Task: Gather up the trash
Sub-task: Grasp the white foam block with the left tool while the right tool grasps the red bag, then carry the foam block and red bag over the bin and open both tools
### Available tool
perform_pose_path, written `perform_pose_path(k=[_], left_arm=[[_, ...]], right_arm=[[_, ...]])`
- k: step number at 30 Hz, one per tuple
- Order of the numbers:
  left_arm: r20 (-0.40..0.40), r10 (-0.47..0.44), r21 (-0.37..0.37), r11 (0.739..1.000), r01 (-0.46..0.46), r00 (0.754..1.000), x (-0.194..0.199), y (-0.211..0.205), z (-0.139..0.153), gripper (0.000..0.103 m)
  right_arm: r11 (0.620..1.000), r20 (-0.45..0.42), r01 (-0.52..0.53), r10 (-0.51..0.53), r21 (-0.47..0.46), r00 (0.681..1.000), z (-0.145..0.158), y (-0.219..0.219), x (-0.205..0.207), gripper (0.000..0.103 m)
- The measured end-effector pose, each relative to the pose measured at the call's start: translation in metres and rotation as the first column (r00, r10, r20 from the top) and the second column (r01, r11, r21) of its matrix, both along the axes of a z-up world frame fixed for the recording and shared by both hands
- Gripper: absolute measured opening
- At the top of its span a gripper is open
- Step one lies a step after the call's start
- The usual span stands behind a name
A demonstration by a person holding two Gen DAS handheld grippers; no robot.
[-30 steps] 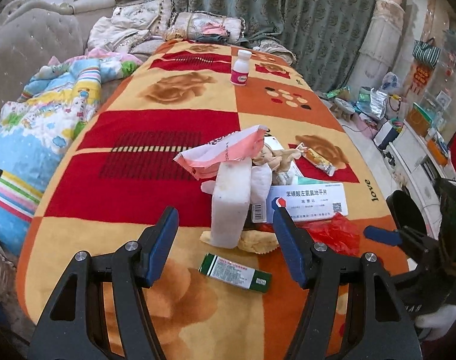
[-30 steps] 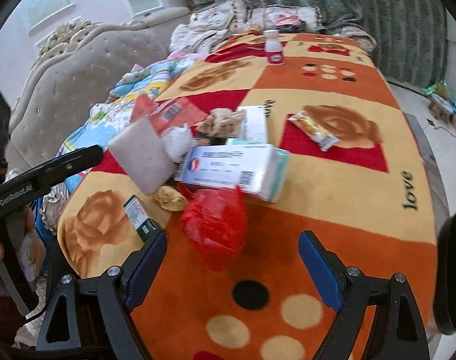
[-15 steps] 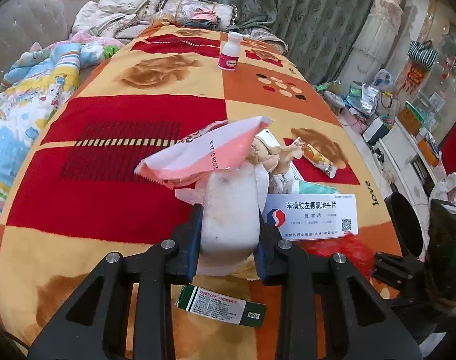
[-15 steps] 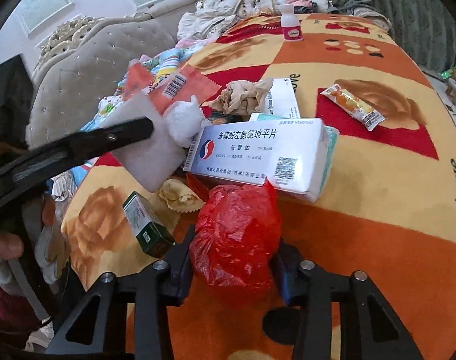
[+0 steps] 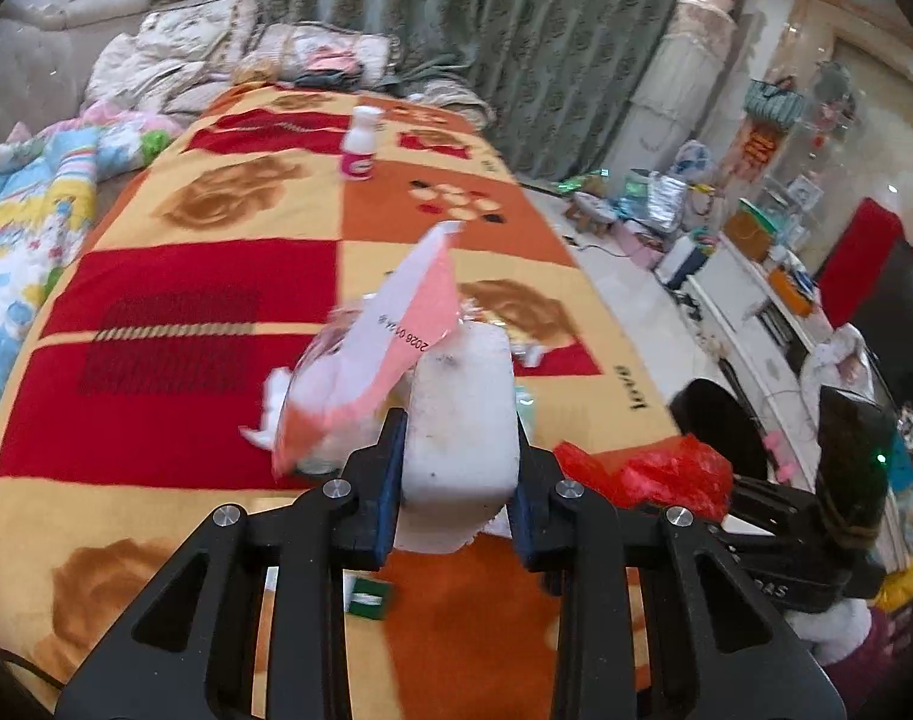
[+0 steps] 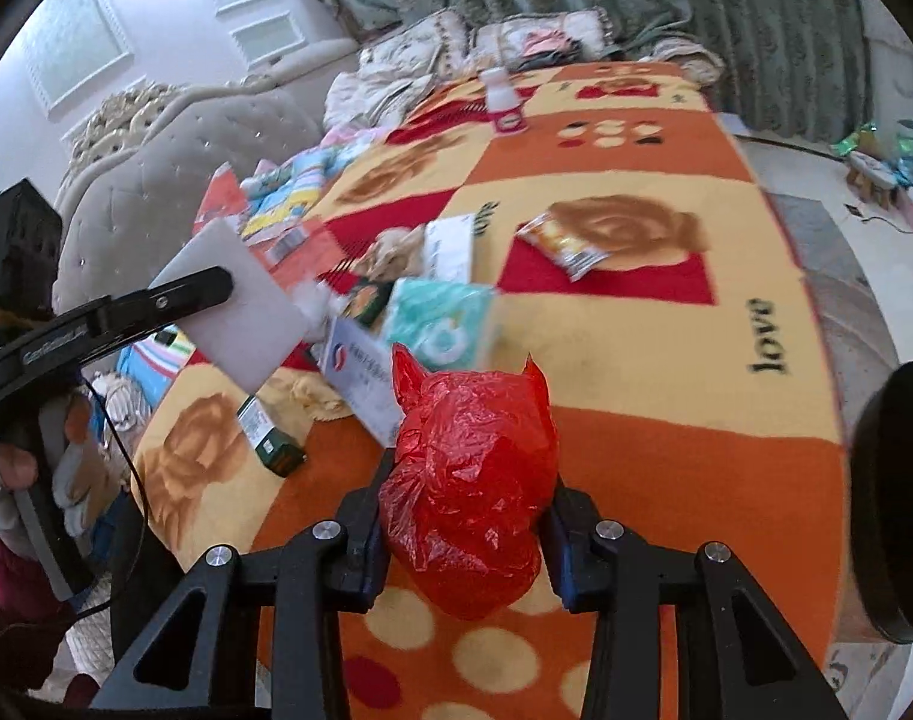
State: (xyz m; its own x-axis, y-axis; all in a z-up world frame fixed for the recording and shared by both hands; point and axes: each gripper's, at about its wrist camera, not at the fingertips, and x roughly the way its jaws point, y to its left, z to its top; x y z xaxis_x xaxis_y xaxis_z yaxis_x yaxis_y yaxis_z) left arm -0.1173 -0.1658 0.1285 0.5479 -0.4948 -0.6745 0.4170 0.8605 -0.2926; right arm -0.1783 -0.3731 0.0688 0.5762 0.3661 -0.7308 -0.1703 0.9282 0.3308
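My left gripper (image 5: 456, 480) is shut on a white foam block (image 5: 459, 420), held tilted above the patterned tablecloth (image 5: 186, 300). A pink wrapper (image 5: 408, 330) leans against the block and rides up with it. In the right wrist view the same block (image 6: 240, 312) hangs at the left in the left gripper's fingers (image 6: 198, 288). My right gripper (image 6: 465, 540) is shut on a crumpled red plastic bag (image 6: 468, 480), just above the cloth. The red bag (image 5: 654, 474) also shows at the right of the left wrist view.
On the cloth lie a white medicine box (image 6: 366, 372), a teal tissue pack (image 6: 438, 324), a small green box (image 6: 270, 438), a snack wrapper (image 6: 564, 246), crumpled paper (image 6: 396, 246) and a far bottle (image 6: 507, 102). A sofa (image 6: 132, 192) borders the left; the table edge (image 6: 816, 300) drops off right.
Both grippers were open a second ago. The left closed on the foam block and lifted it, tipping the pink wrapper up. The right closed on the red bag and drew it back.
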Motion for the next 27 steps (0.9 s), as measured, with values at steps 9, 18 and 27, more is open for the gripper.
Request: perform_pose_path(k=[9,18,27], left_arm=[[-0.002,-0.112,-0.016,0.994,0.112,0.994,-0.014,-0.049,0.008,0.027],[-0.004,-0.173,0.02,0.985,0.173,0.985,-0.017,-0.094,0.005,0.027],[-0.022,-0.241,0.039,0.97,0.242,0.97,-0.02,-0.145,-0.004,0.027]], right_arm=[[0.996,0.042,0.089,-0.088,-0.016,0.995,0.019,-0.04,-0.015,0.04],[0.987,0.056,0.162,-0.161,-0.009,0.985,0.023,-0.077,-0.028,0.04],[0.969,0.058,0.247,-0.247,-0.003,0.967,0.024,-0.118,-0.041,0.04]])
